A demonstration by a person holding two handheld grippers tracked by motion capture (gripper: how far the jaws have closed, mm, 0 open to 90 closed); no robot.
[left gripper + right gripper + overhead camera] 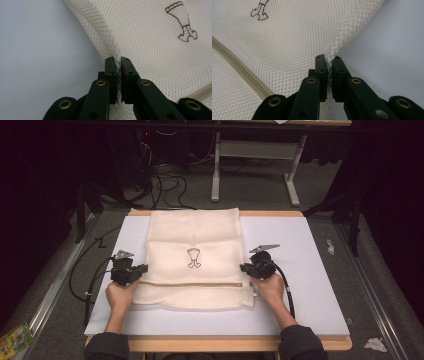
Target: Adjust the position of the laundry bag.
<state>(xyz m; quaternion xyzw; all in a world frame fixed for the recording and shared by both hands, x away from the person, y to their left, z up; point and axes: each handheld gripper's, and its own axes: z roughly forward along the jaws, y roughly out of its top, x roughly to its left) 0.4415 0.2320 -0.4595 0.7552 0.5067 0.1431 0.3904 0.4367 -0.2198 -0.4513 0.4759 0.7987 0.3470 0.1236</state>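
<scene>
While the cream mesh laundry bag [194,257] lies flat near the middle of the white desk [310,270], each of its side edges is pinched by a hand-held gripper. On the person's left, the left hand-held gripper [142,269] has its jaws closed tight on the bag's left edge, and the left gripper view shows a thin fold of netting [118,67] squeezed between the two black pads, the mesh puckering upward from the pinch. On the other side, the right hand-held gripper [245,268] grips the bag's right edge in the same way, with a ridge of mesh [329,65] caught between its nearly touching jaws. Both grips sit just above the beige zipper [195,284], which runs across the bag's width toward the near end. A small brown outline drawing [194,258] marks the bag's centre, between the two grippers. The far part of the bag reaches the desk's far edge, where a crosswise crease shows. Both forearms come in from the near side, hands [120,295] wrapped around the gripper bodies, with black cables [289,292] trailing back over the desk.
</scene>
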